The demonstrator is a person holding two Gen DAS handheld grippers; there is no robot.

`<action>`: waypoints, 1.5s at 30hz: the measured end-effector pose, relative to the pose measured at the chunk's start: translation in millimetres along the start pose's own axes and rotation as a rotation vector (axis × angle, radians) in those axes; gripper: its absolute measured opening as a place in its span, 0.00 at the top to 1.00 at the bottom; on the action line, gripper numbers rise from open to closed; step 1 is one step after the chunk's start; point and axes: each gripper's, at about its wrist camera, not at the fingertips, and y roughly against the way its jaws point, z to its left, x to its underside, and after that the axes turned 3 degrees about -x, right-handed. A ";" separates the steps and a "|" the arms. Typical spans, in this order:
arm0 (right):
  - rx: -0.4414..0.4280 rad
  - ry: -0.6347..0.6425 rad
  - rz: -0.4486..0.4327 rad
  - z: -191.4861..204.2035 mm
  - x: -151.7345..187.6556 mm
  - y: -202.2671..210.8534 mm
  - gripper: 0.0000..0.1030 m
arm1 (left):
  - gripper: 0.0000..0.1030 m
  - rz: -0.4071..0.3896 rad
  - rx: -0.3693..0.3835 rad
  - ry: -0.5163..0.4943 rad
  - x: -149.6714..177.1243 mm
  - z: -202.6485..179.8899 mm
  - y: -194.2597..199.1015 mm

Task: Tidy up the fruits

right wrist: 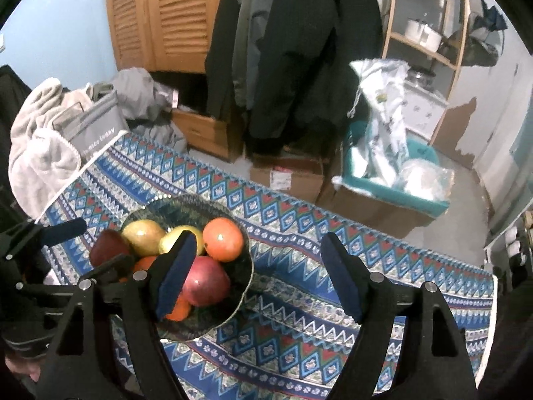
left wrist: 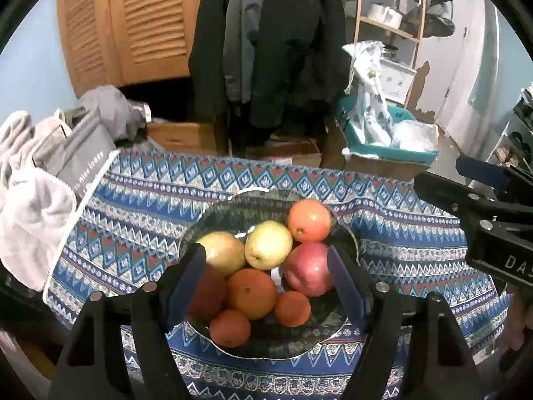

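A glass bowl on the patterned cloth holds several fruits: an orange, a yellow apple, a red apple, a larger orange and others. My left gripper hovers open above the bowl, with the fruit seen between its blue pads and none touched. The right gripper shows at the right edge of the left wrist view. In the right wrist view my right gripper is open over the cloth just right of the bowl, with nothing gripped. The left gripper shows at that view's left edge.
The blue patterned tablecloth covers the table. White towels and a grey bag lie at its left end. Behind the far edge are dark hanging coats, cardboard boxes, a teal bin and a wooden shelf.
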 end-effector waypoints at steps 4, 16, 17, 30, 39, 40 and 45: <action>0.013 -0.006 -0.049 -4.6 -2.5 21.2 0.24 | 0.22 -0.045 -0.010 -0.014 -6.7 -3.4 17.1; 0.075 -0.036 -0.187 -22.0 -8.8 78.2 0.19 | 0.15 -0.157 0.004 -0.011 -30.5 -16.0 62.8; 0.081 -0.038 -0.196 -24.3 -8.6 82.0 0.19 | 0.15 -0.169 0.002 -0.019 -32.5 -18.2 66.8; 0.161 -0.036 -0.283 -49.9 0.0 125.5 0.19 | 0.02 -0.230 0.023 -0.062 -45.6 -36.8 95.7; 0.203 -0.049 -0.305 -67.0 5.5 139.4 0.18 | 0.01 -0.264 0.044 -0.077 -52.5 -49.2 104.3; 0.208 -0.048 -0.303 -68.2 6.1 138.9 0.18 | 0.01 -0.263 0.042 -0.079 -52.5 -50.7 103.3; 0.235 -0.050 -0.290 -74.0 9.5 136.8 0.18 | 0.01 -0.249 0.051 -0.086 -56.1 -59.2 98.2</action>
